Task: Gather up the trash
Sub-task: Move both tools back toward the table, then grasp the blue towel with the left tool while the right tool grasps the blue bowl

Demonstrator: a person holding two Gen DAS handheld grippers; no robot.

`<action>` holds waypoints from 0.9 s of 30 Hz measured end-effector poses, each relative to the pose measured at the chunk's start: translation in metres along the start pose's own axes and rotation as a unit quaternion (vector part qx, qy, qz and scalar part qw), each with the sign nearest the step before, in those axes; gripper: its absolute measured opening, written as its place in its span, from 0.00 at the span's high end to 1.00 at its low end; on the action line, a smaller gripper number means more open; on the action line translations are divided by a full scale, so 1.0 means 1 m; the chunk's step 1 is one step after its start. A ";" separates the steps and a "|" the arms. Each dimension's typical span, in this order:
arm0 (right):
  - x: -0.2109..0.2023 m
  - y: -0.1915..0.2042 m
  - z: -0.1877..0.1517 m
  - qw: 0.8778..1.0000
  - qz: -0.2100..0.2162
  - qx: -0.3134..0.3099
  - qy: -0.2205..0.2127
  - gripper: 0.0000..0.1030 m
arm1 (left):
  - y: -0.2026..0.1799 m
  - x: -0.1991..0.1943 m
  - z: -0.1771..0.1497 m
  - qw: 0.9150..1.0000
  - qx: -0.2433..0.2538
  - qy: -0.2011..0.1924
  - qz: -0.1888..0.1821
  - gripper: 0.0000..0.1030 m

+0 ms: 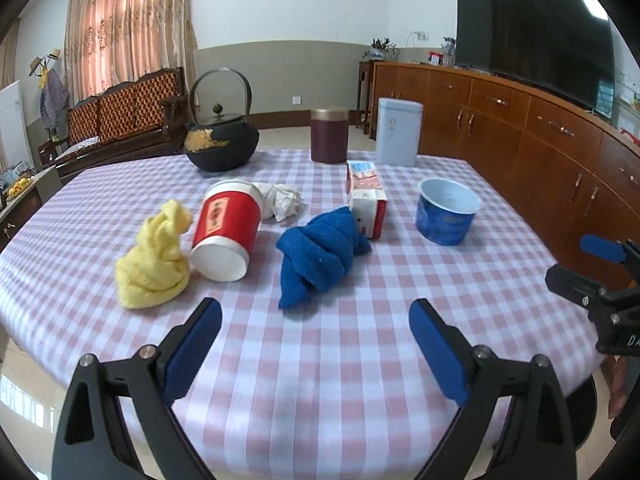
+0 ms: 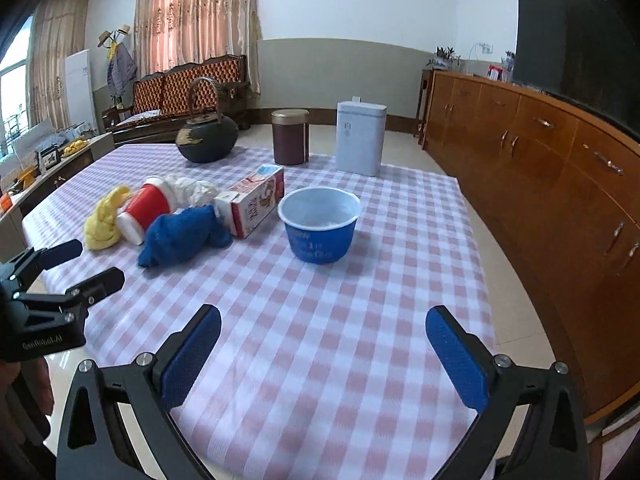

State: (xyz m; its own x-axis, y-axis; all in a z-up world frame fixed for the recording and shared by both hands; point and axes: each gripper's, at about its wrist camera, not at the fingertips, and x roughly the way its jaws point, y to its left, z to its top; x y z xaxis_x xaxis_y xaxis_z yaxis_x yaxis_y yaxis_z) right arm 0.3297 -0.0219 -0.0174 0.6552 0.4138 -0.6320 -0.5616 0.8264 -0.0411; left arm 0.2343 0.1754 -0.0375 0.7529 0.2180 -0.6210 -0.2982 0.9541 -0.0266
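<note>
Both grippers hover over the table's (image 1: 320, 360) near edge, jaws spread wide and empty. The left gripper (image 1: 316, 320) sits beside the right gripper (image 2: 324, 328), level with it.

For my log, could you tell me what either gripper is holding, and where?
Nothing: the left gripper and right gripper are both open and empty.

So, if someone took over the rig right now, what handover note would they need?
Left gripper and right gripper: both open, empty, hovering over the table's near edge.
Trash on the checked tablecloth: tipped red paper cup, crumpled paper behind it, carton lying down, blue bowl upright and empty.
Yellow cloth and blue cloth lie among them.
Done: nothing collected. Left: everything; no bin visible.
</note>
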 end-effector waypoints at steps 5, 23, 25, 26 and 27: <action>0.038 -0.001 0.015 1.000 0.001 -0.004 0.016 0.00 | 0.005 0.032 0.011 1.000 -0.008 0.016 0.001 0.12; 0.133 -0.006 0.057 0.998 0.015 0.012 0.055 0.12 | 0.001 0.079 0.032 0.998 -0.018 0.056 -0.013 0.31; 0.135 -0.005 0.058 0.998 0.018 0.010 0.057 0.23 | 0.001 0.082 0.031 0.998 -0.022 0.061 -0.022 0.40; 0.134 -0.005 0.057 0.998 0.017 0.009 0.057 0.23 | 0.000 0.083 0.030 0.998 -0.021 0.063 -0.024 0.47; 0.134 -0.005 0.056 0.998 0.017 0.009 0.057 0.23 | -0.001 0.084 0.031 0.997 -0.021 0.064 -0.025 0.54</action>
State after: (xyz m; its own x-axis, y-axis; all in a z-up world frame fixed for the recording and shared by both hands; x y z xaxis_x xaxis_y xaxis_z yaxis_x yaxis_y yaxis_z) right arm 0.4484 0.0509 -0.0579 0.5731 0.3972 -0.7168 -0.5729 0.8196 -0.0039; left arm 0.3160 0.1990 -0.0659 0.6877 0.1397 -0.7124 -0.2882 0.9532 -0.0913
